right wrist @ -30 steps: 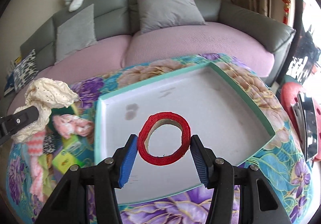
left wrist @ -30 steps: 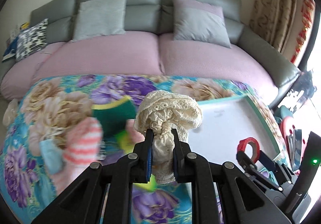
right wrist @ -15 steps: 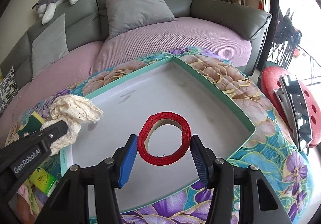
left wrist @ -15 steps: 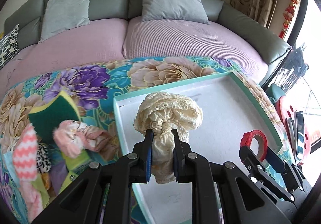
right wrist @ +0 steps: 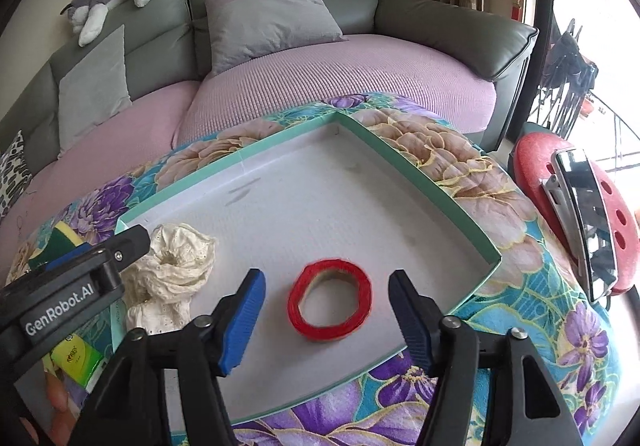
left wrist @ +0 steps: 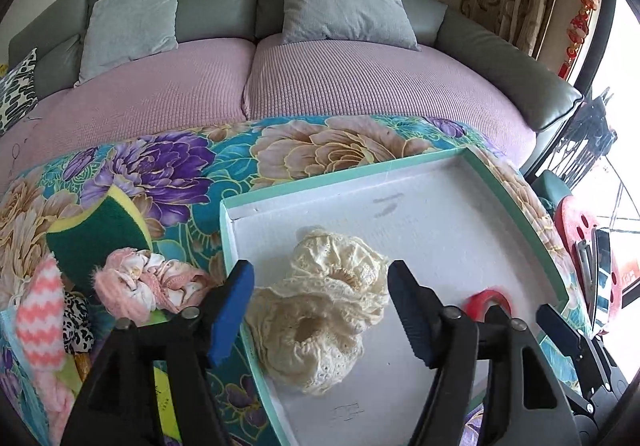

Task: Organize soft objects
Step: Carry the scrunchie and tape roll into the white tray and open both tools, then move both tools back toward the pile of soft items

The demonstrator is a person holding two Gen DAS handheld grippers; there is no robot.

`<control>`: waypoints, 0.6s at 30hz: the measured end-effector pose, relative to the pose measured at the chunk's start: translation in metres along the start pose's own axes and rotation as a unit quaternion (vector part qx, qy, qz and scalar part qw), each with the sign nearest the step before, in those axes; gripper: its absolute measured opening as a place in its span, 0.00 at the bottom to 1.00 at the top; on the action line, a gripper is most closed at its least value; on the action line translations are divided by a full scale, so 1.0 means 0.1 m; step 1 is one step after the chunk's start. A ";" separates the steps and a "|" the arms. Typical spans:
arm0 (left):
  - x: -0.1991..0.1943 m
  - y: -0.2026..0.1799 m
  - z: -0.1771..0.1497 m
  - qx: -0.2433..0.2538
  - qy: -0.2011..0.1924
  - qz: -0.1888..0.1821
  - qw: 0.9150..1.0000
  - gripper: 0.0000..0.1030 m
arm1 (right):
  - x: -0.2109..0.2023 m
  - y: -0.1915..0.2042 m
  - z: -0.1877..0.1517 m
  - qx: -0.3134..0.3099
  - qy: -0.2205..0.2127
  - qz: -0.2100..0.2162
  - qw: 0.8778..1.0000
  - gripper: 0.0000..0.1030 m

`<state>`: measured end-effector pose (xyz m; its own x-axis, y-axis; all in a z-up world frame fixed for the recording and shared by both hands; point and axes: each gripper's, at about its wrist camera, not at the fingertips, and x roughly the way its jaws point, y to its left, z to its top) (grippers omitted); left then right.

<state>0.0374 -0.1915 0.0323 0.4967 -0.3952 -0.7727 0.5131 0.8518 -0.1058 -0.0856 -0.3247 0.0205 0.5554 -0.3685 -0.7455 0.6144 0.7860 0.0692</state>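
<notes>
Two things lie in your tray (right wrist: 460, 212) now: cream lace cloth (left wrist: 320, 310) near its left wall, red tape roll (right wrist: 330, 300) alongside. Your left gripper (left wrist: 320, 310) and right gripper (right wrist: 324, 310) just sprang apart, clutching nothing.

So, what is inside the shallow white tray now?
The tray holds a cream lace fabric piece near its left wall and a red tape ring. The floor under the lace is covered, so anything beneath it cannot be seen.
</notes>
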 end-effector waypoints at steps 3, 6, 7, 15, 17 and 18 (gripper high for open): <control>-0.02 0.05 -0.01 -0.008 -0.001 0.006 1.000 0.80 | 0.00 -0.01 -0.01 0.001 0.003 0.000 1.000 0.81; 0.01 0.13 -0.03 -0.019 0.007 0.014 1.000 0.81 | 0.02 -0.02 -0.02 -0.004 0.010 -0.005 1.000 0.95; 0.02 0.16 -0.04 -0.022 0.009 0.018 1.000 0.81 | 0.02 -0.02 -0.02 -0.005 0.011 -0.006 1.000 1.00; 0.08 0.35 -0.10 -0.046 0.030 0.043 0.998 0.81 | -0.03 -0.05 -0.04 -0.006 0.013 -0.015 1.000 1.00; 0.08 0.38 -0.12 -0.051 0.032 0.043 0.997 0.81 | -0.03 -0.04 -0.05 -0.010 0.016 -0.017 1.000 1.00; 0.09 0.39 -0.13 -0.053 0.033 0.044 0.997 0.81 | -0.02 -0.04 -0.05 -0.011 0.018 -0.017 1.000 1.00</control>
<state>0.0527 -0.1574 0.0134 0.4872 -0.2973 -0.8211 0.3913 0.9149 -0.0991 -0.0925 -0.3244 0.0184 0.5135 -0.3776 -0.7706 0.6197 0.7843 0.0286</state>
